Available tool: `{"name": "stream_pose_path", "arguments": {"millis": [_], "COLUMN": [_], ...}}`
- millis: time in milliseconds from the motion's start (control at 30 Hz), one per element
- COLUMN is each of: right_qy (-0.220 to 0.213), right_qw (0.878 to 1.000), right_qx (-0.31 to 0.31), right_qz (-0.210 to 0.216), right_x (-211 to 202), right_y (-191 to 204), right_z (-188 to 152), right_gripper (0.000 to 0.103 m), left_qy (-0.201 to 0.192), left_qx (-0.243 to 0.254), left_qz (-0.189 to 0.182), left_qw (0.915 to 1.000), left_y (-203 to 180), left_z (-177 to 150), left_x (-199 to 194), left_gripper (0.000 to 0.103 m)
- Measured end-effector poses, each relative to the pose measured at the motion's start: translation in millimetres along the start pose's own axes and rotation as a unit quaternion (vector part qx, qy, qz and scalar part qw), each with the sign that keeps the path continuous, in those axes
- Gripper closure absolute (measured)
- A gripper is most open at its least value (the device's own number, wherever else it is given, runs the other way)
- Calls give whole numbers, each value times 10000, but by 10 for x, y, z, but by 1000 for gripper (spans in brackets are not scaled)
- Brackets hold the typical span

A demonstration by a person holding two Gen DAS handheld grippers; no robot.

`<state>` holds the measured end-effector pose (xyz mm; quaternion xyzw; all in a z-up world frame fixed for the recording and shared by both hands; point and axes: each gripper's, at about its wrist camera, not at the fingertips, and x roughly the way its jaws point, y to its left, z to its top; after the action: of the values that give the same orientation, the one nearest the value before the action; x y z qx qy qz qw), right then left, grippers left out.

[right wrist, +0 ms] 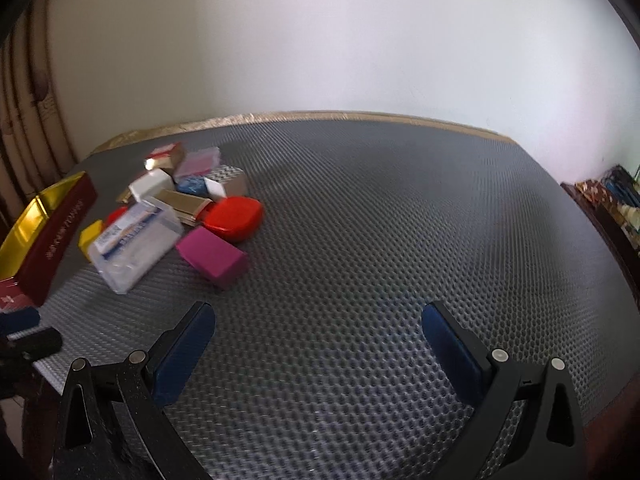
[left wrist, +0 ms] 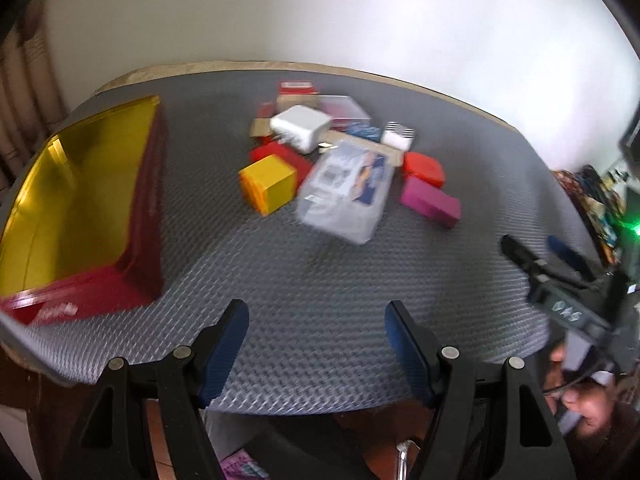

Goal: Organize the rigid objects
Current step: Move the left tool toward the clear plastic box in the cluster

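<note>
Blue-padded, my left tongs gape wide over the near edge of the grey-matted desk, gripping nothing; my right tongs stand just as wide and just as empty. Left of them lies a red box with a gold lining. Farther in is the clutter: a clear plastic packet, a yellow cube, a magenta box, a red case and a white charger.
</note>
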<state>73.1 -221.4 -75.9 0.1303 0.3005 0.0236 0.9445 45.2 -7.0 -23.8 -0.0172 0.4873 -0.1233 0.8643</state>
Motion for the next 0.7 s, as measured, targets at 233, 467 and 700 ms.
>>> {"name": "stream_pose_path", "arguments": {"millis": [233, 467, 700], "right_qy": [217, 405, 353], "right_qw": [9998, 9989, 9991], "right_qx": [41, 229, 181], "right_qz": [-3, 105, 143], "right_x": [145, 274, 313], "right_y": [-43, -128, -127], "right_z": [-44, -83, -89], "right_gripper": [0, 0, 0], "left_qy": [87, 409, 707], "left_qx": [383, 826, 1088], "left_qz": [-150, -196, -157], "left_qw": [9991, 9956, 9914], "left_y": [-146, -219, -214], "left_z": [387, 776, 986], "left_x": [112, 365, 603], "left_gripper": [31, 31, 31]}}
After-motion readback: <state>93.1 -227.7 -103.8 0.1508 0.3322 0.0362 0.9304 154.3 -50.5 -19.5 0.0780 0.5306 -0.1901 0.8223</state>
